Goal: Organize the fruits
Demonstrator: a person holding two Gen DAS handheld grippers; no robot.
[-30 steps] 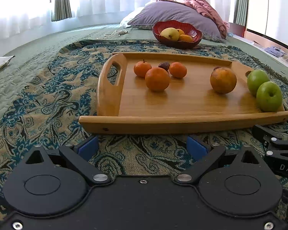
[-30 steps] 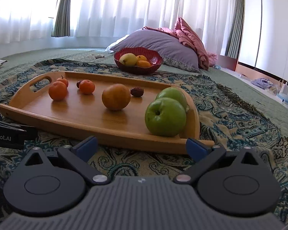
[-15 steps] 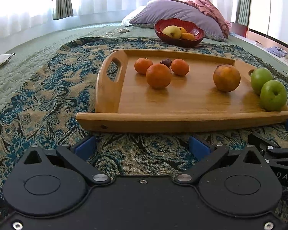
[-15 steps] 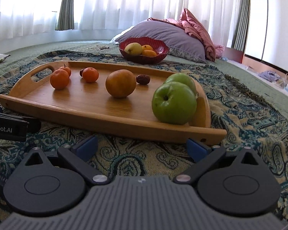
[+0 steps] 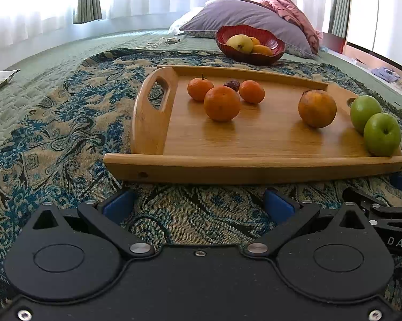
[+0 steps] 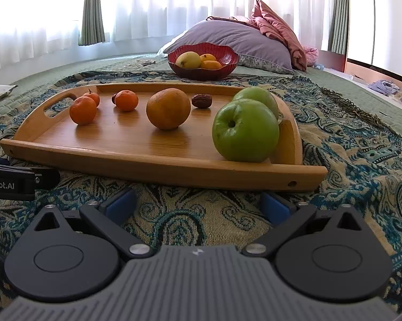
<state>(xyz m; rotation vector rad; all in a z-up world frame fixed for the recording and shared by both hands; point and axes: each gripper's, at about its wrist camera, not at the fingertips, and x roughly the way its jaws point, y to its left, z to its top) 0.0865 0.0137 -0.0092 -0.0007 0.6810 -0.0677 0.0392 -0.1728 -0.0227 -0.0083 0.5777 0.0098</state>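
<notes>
A wooden tray point(image 5: 254, 165) point(image 6: 158, 160) lies on a patterned blanket and carries three small tangerines point(image 5: 221, 103) point(image 6: 82, 109), a larger orange point(image 5: 317, 108) point(image 6: 168, 108), two green apples point(image 5: 382, 133) point(image 6: 245, 131) and dark dates point(image 6: 201, 100). Behind it a red bowl point(image 5: 250, 44) point(image 6: 203, 60) holds a yellow fruit and oranges. My left gripper point(image 5: 198, 203) stands open just short of the tray's near rim, nothing between its blue pads. My right gripper point(image 6: 198, 204) is open too, in front of the tray near the apples.
The blanket point(image 5: 54, 139) covers a green quilted bed. A purple pillow point(image 6: 241, 40) and pink bedding point(image 6: 278, 32) lie behind the bowl. A cable point(image 5: 158, 42) rests on the quilt at the back. Each gripper's body shows at the edge of the other's view.
The left gripper's pads have spread slightly wider. In the right wrist view the tray and apples have grown larger and shifted right; the left view has barely changed.
</notes>
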